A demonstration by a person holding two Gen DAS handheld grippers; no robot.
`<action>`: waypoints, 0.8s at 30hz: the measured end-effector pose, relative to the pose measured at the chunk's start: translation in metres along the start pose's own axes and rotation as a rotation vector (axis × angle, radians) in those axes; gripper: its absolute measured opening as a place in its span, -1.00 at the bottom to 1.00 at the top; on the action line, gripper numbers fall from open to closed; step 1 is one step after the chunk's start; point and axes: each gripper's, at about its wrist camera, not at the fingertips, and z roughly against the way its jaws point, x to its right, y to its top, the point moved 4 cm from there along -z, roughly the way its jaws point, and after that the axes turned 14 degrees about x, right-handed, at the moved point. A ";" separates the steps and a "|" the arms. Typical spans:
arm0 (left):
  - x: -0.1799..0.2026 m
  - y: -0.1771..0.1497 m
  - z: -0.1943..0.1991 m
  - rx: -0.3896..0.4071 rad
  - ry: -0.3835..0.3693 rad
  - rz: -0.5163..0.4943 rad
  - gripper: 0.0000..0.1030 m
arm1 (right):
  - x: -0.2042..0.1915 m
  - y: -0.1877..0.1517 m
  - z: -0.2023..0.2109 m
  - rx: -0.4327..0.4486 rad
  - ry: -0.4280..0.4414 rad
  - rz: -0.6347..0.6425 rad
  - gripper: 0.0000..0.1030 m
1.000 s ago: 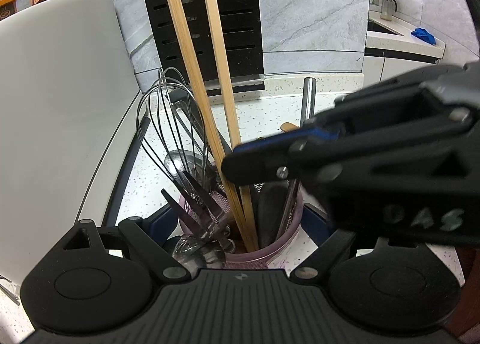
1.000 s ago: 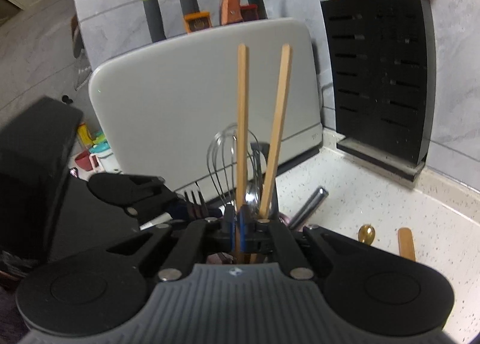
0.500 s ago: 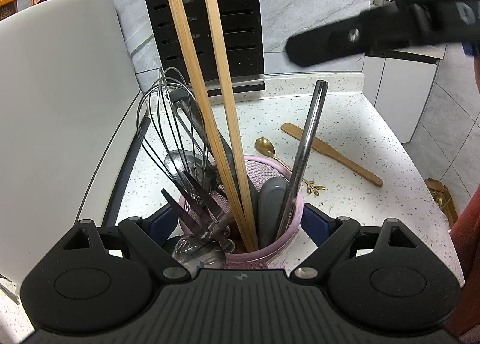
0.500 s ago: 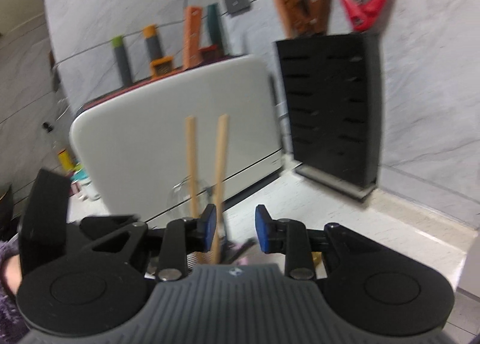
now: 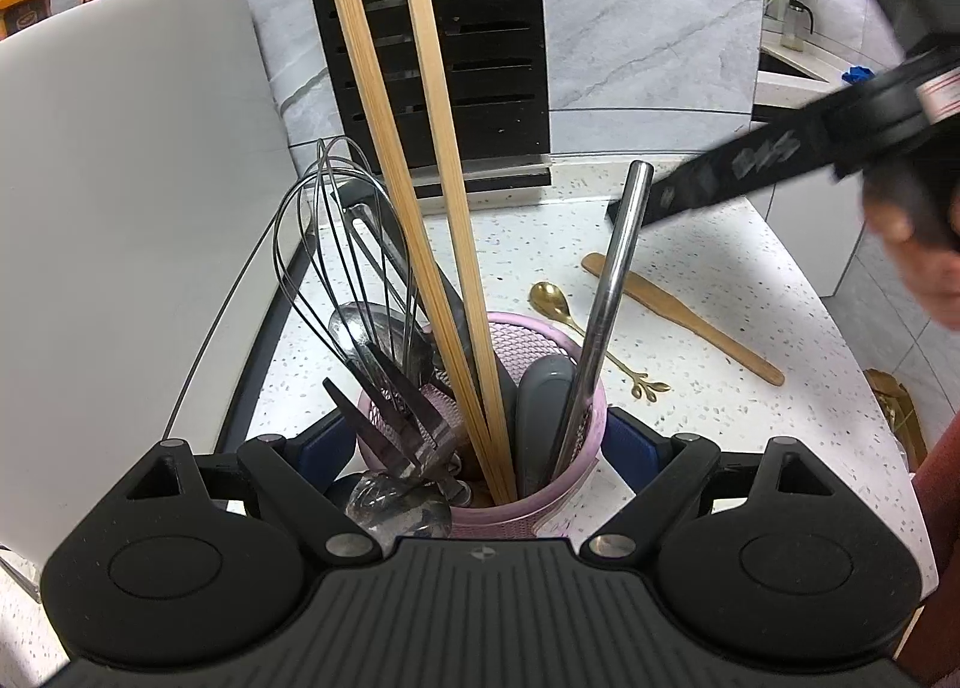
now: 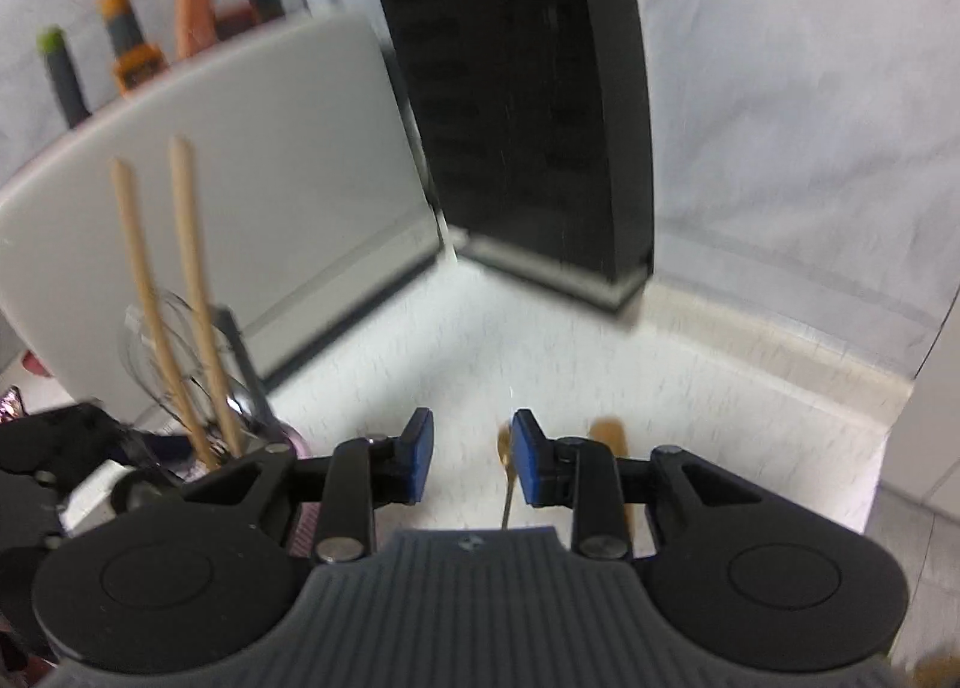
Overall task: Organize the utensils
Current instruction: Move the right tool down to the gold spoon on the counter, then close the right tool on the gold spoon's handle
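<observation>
Left gripper (image 5: 480,442) clamps the pink mesh holder (image 5: 558,502), near on the speckled counter (image 5: 750,418); it bristles with bamboo chopsticks (image 5: 444,244), wire whisk (image 5: 336,244), steel handle (image 5: 606,304). Gold spoon (image 5: 555,301) and flat wooden spatula (image 5: 678,316) lie right. Right gripper (image 6: 471,457) is parted, empty. Slotted black knife block (image 5: 444,40) stands far.

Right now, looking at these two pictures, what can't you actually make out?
- Left wrist view: the lower ends of the two bamboo chopsticks and wire whisk, hidden inside the pink mesh utensil cup.
- Right wrist view: motion blur smears the black slotted knife block.
- Right wrist view: the gold spoon and wooden spatula, mostly behind the right gripper.
</observation>
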 end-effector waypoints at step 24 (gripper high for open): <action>0.004 0.002 -0.006 0.000 0.028 0.015 0.98 | -0.001 -0.034 -0.104 -0.216 -0.134 0.124 -0.51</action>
